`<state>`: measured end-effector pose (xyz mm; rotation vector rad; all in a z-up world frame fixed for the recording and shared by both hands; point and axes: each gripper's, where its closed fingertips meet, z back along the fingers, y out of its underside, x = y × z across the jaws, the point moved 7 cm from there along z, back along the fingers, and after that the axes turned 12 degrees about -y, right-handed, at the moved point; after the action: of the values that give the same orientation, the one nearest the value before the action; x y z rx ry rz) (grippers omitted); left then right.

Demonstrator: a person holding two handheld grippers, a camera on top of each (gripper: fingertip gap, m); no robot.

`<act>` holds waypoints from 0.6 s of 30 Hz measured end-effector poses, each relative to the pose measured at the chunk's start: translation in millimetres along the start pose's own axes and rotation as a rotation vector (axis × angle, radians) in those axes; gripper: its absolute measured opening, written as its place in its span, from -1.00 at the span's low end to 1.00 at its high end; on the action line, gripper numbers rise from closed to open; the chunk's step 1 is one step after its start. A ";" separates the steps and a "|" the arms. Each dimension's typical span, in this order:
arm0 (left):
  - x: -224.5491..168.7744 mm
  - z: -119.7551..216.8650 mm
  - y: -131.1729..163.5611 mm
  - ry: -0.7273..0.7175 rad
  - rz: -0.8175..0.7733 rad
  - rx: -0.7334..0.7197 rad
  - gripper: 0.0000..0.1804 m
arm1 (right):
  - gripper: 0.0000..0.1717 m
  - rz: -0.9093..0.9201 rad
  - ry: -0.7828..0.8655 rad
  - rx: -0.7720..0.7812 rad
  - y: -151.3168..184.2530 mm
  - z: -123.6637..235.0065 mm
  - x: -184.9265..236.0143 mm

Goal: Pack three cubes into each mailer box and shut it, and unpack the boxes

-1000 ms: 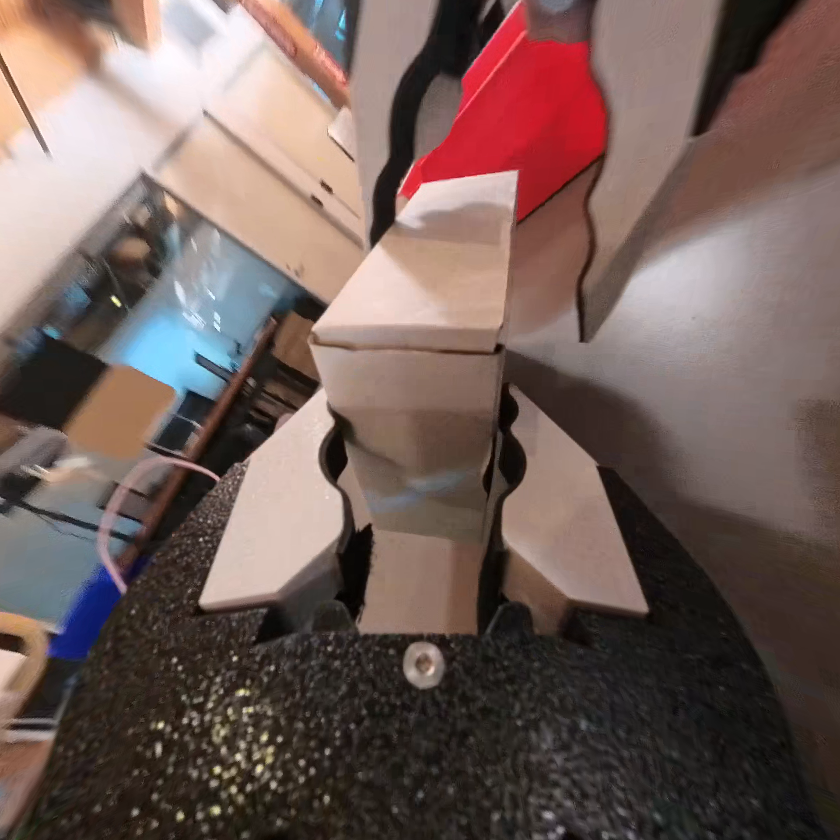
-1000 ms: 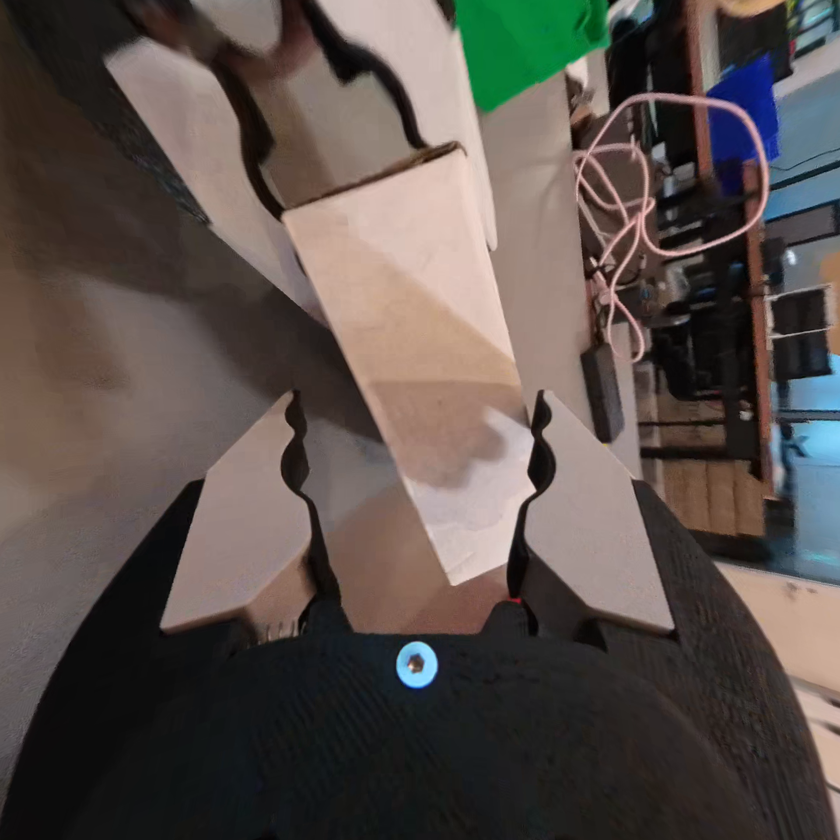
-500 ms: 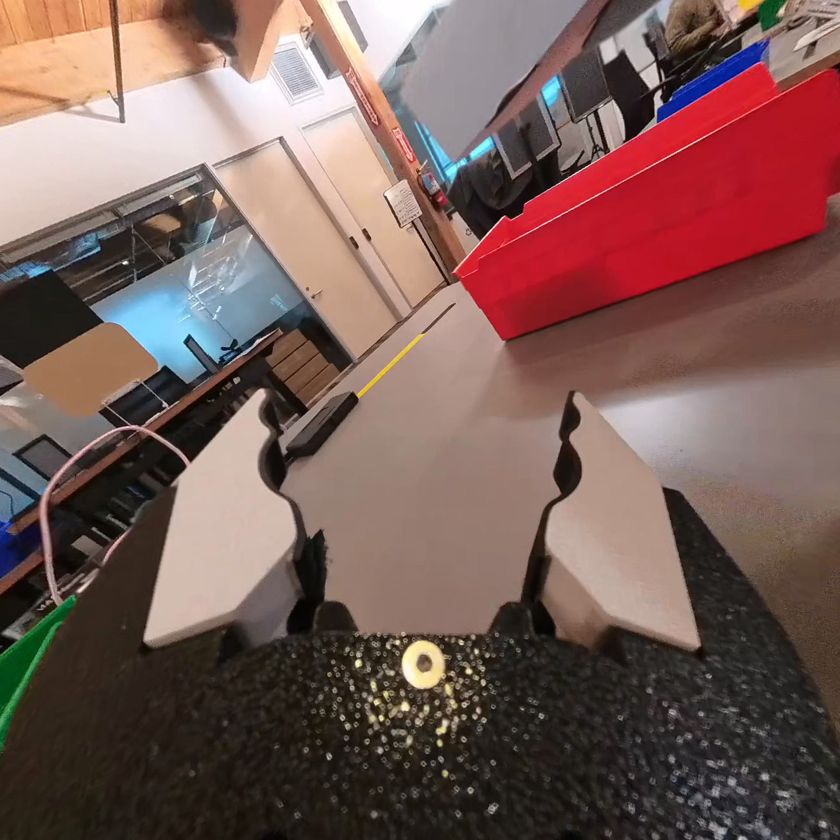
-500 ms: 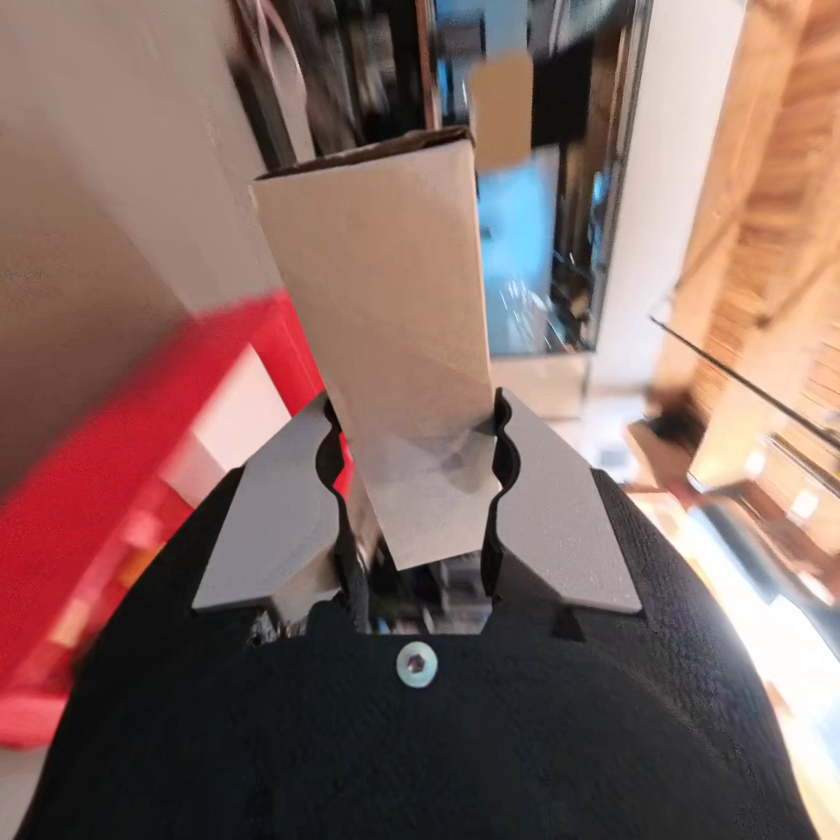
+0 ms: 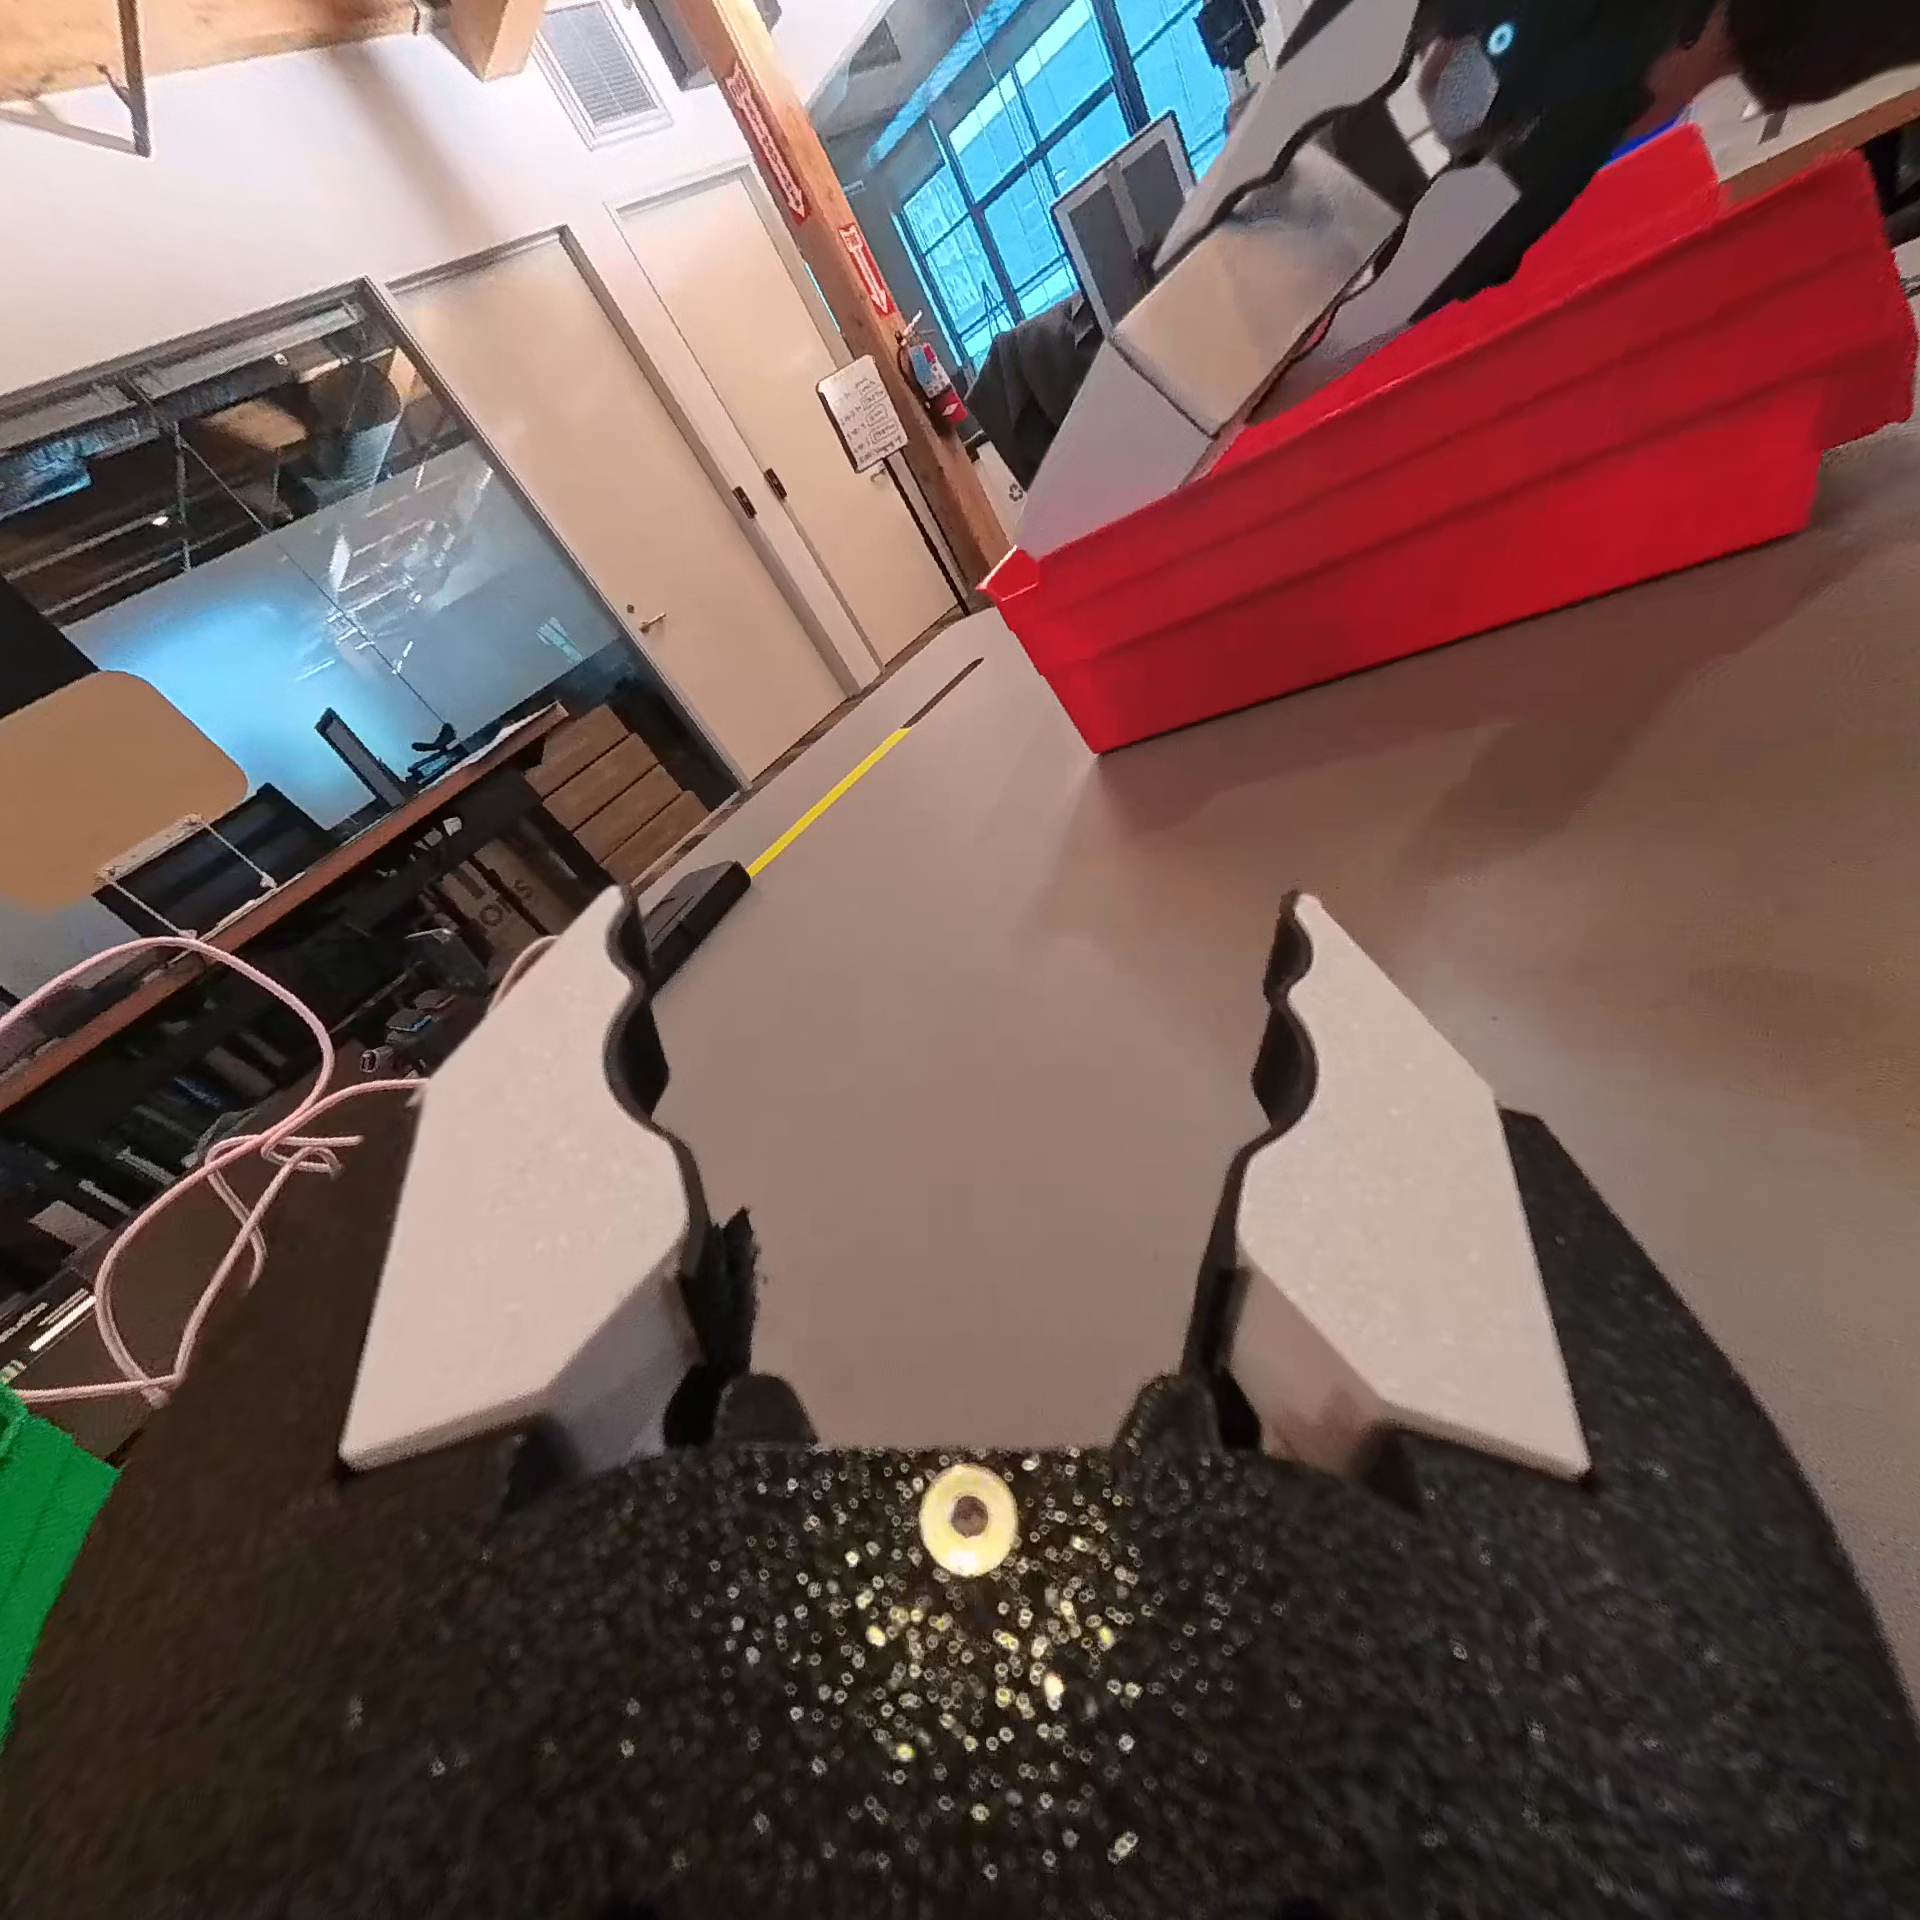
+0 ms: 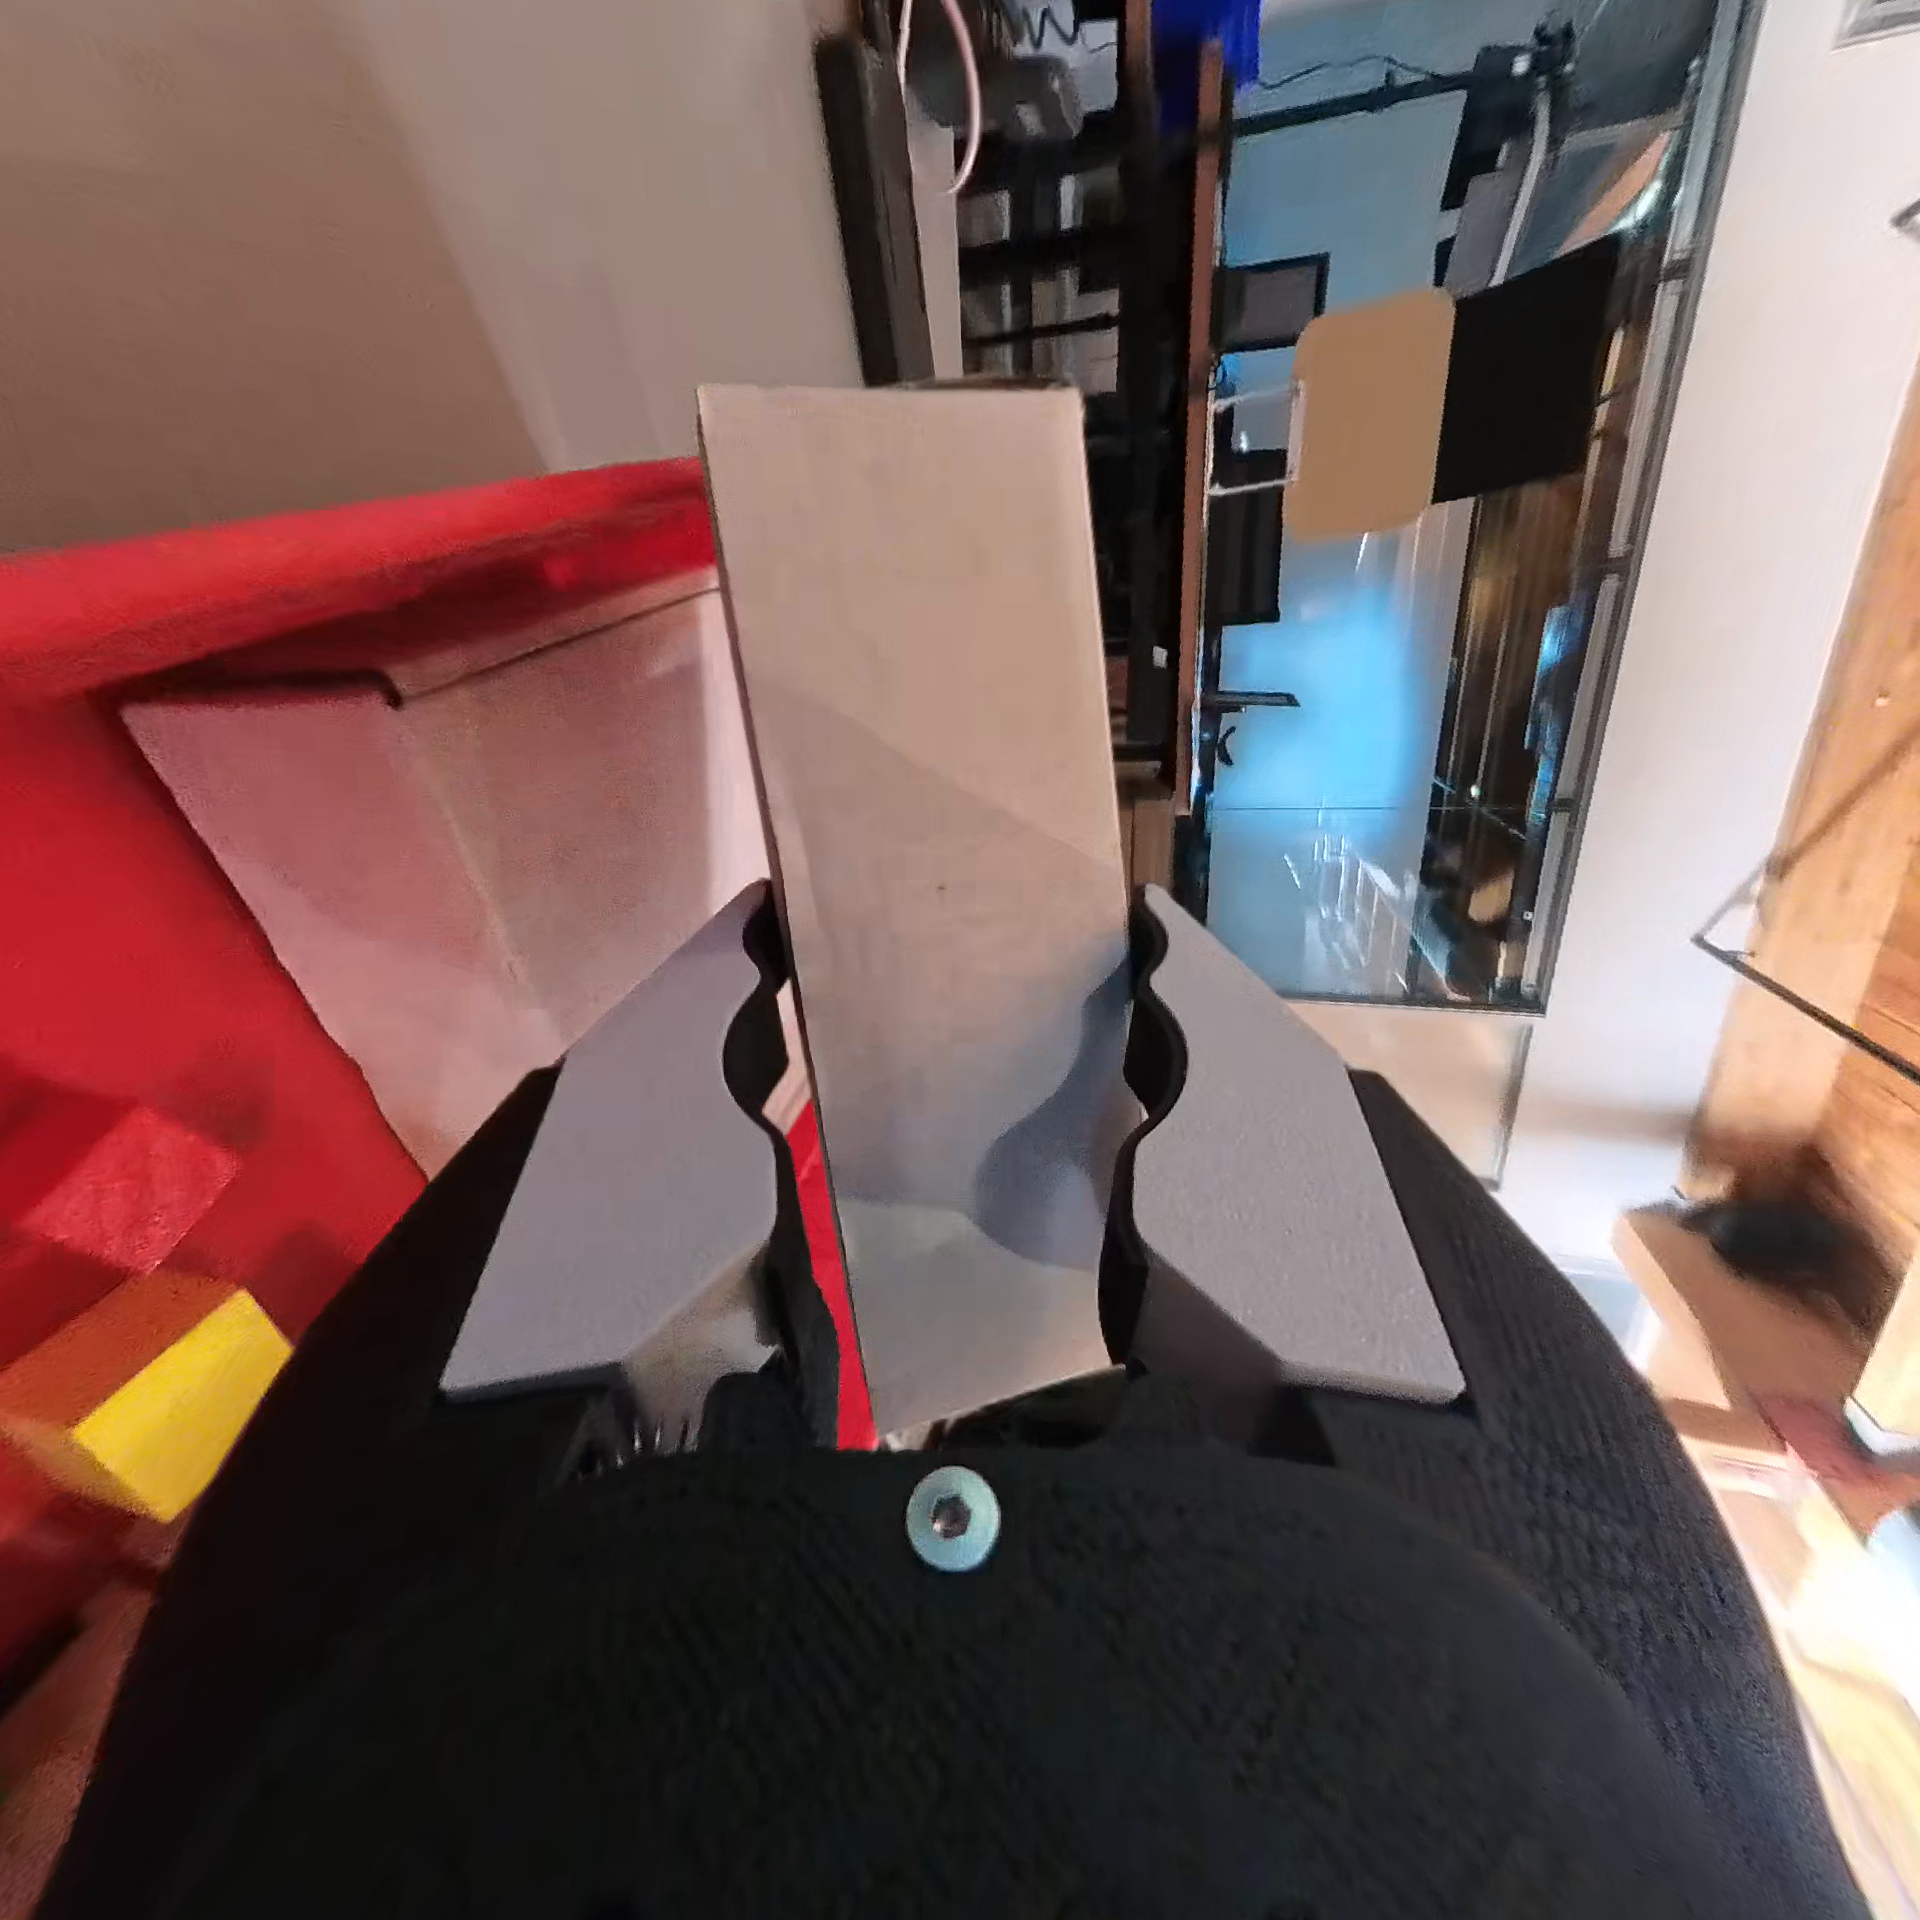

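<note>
Right tool (image 6: 951, 935) grips a closed white mailer box (image 6: 914, 727), both pads pressed on its long sides; the box sticks straight out past the fingertips, its near end back between the fingers. It hangs over the red bin (image 6: 156, 831), near the bin's end wall. A second white box (image 6: 436, 821) lies inside the bin just left of the held one. Cubes sit in the bin lower left: a red cube (image 6: 125, 1184) and a yellow cube (image 6: 177, 1403) with an orange top face.

Left tool (image 5: 956, 914) is wide open with nothing between the fingers, only bare grey counter (image 5: 1351, 831) showing through. It is low over the counter, well apart from the red bin (image 5: 1455, 520), which is ahead and to the right. From this side the right tool (image 5: 1340, 177) shows above the bin with the box (image 5: 1164, 405) tilted down over the bin rim. A small black device (image 5: 686, 909) lies at the counter edge just past the left fingertip, by a yellow tape line (image 5: 831, 810). A pink cable (image 5: 239, 1143) loops off the left edge; a green bin (image 5: 42, 1538) corner is at far left.
</note>
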<state>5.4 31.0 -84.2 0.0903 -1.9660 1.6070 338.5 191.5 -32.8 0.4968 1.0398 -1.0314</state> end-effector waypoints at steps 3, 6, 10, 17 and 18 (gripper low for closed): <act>-0.2 -0.7 1.8 0.013 0.024 0.021 0.28 | -0.26 -0.061 -0.098 0.005 15.1 -7.2 9.1; 2.3 -1.6 3.5 0.015 0.061 0.039 0.28 | -0.19 -0.034 -0.232 0.092 27.1 -11.6 24.3; 5.7 -3.0 6.7 0.012 0.101 0.066 0.29 | 0.11 -0.117 -0.374 0.241 34.3 0.6 22.9; 3.2 -5.6 9.4 0.027 0.103 0.091 0.29 | -0.06 -0.099 -0.427 0.429 48.3 11.5 12.2; 2.3 -5.8 9.9 0.031 0.099 0.094 0.29 | -0.07 -0.088 -0.421 0.438 50.1 7.7 11.1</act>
<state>1.8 39.6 -91.2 0.0049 -1.8976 1.7539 387.4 203.9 -44.8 0.5575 0.4630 -1.3815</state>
